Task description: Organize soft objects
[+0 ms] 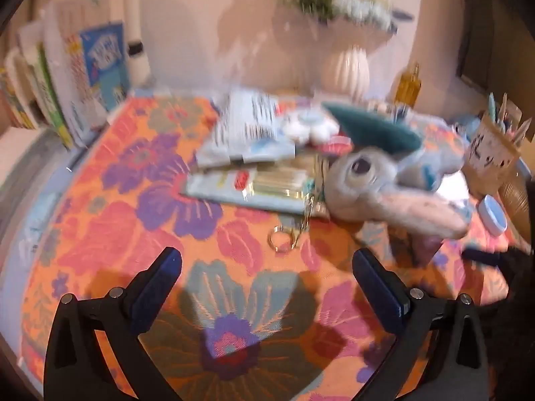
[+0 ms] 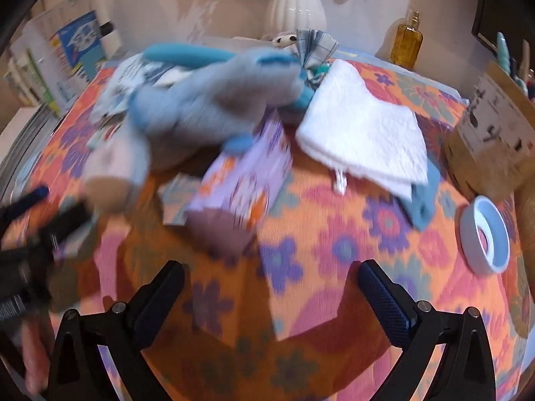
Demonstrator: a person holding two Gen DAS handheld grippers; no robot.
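A grey-blue plush animal with teal ears lies on the flowered tablecloth. To its right in the right wrist view lies a folded white cloth on a blue one. A lilac flowered pouch rests in front of the plush. My left gripper is open above bare cloth, short of the plush. My right gripper is open too, with nothing between its fingers, just short of the pouch. The left gripper shows blurred at the left of the right wrist view.
Flat packets and a gold key ring lie left of the plush. A white vase, an amber bottle, a paper cup of pens, a tape roll and books ring the table.
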